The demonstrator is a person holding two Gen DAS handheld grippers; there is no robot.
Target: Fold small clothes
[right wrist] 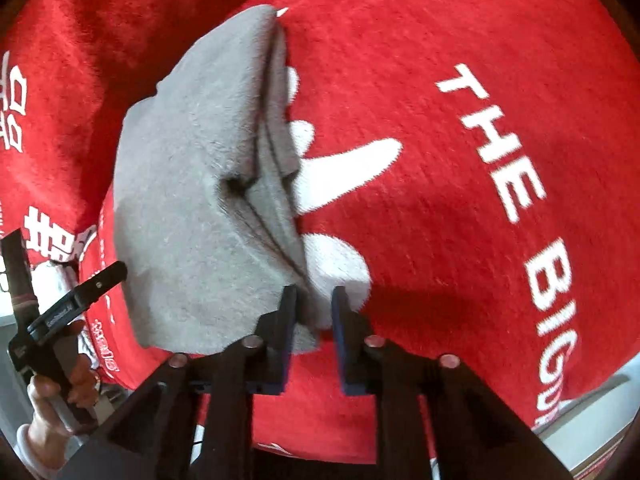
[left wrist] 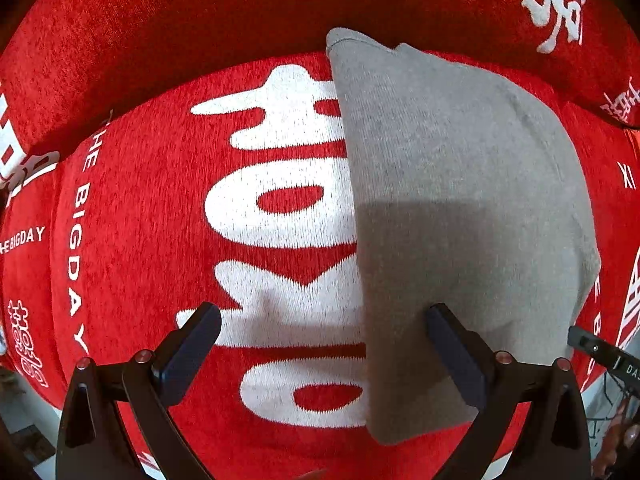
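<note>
Looking down along your left gripper (left wrist: 322,350), you see its two dark fingers spread wide with nothing clamped between them. The folded grey knit garment (left wrist: 460,220) lies flat on the red plush cover with large white lettering (left wrist: 140,220), ahead of this gripper and to its right side. The garment's straight folded edge runs away from you roughly midway between the fingers, so the right finger (left wrist: 456,356) hovers over grey cloth while the left finger (left wrist: 192,356) hangs over the white lettering. Whether the right finger touches the cloth, you cannot tell. At the far right edge of that view, the tip of your other tool (left wrist: 592,346) shows just beside the garment's near corner.

From your right gripper (right wrist: 314,332), the same garment (right wrist: 192,200) stretches ahead and to the left, its layered edges stacked along the side nearest the fingers. These jaws stand only narrowly apart. The garment's near corner sits in the gap against the left finger (right wrist: 286,320), but the right finger (right wrist: 344,332) shows a sliver of space, so you cannot tell whether it is truly pinched. Your left hand (right wrist: 52,412) grips its tool at the lower left.
</note>
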